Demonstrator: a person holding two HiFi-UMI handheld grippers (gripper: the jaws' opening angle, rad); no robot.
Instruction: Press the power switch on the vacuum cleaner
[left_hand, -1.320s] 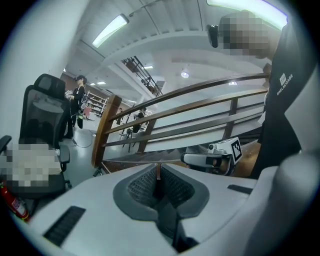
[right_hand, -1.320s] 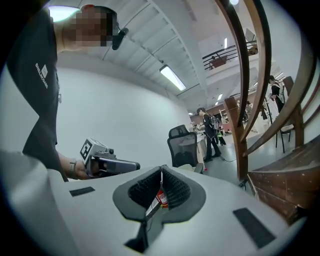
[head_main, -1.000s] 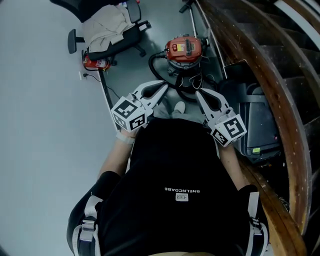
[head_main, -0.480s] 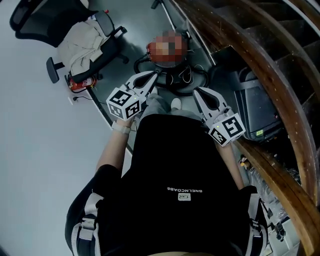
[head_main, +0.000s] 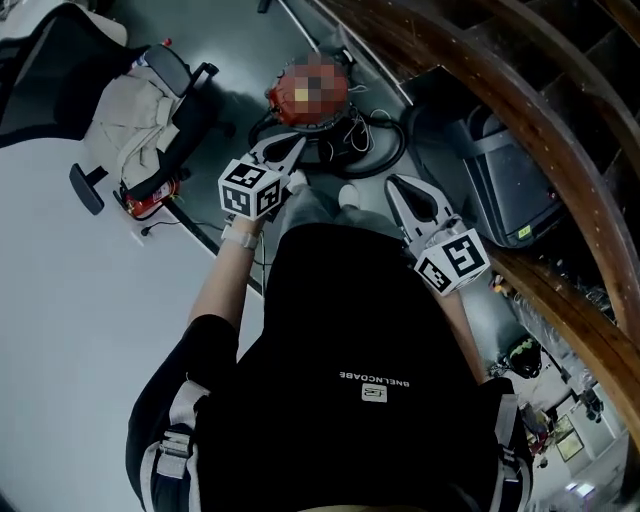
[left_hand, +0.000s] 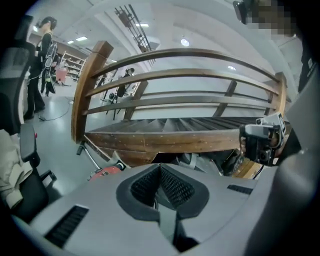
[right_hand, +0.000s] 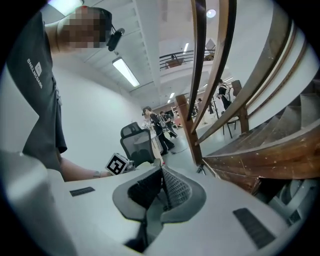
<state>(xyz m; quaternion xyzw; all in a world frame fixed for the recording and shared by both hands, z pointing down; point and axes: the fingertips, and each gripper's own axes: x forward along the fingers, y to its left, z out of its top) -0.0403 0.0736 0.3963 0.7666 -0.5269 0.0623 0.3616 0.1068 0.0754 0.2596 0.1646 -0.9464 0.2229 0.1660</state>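
Note:
The red vacuum cleaner (head_main: 300, 95) stands on the grey floor at top centre of the head view, its top partly under a mosaic patch, with a black hose (head_main: 378, 150) coiled beside it. My left gripper (head_main: 294, 146) is shut and empty, its tips just short of the vacuum's near side. Over the joined pads of the left gripper (left_hand: 159, 168), a strip of the red vacuum (left_hand: 106, 171) shows in the left gripper view. My right gripper (head_main: 393, 183) is also shut and empty, held back near the person's body, right of the hose. No switch is discernible.
An office chair draped with beige cloth (head_main: 130, 110) stands at the left, with a small red canister (head_main: 145, 197) on the floor by it. A curved wooden stair rail (head_main: 540, 110) and a dark grey bin (head_main: 510, 180) close off the right. People stand far off (right_hand: 159, 127).
The left gripper has reached forward and closed in on the vacuum. The head view has swung, so the vacuum sits further left. The right gripper has stayed near the body.

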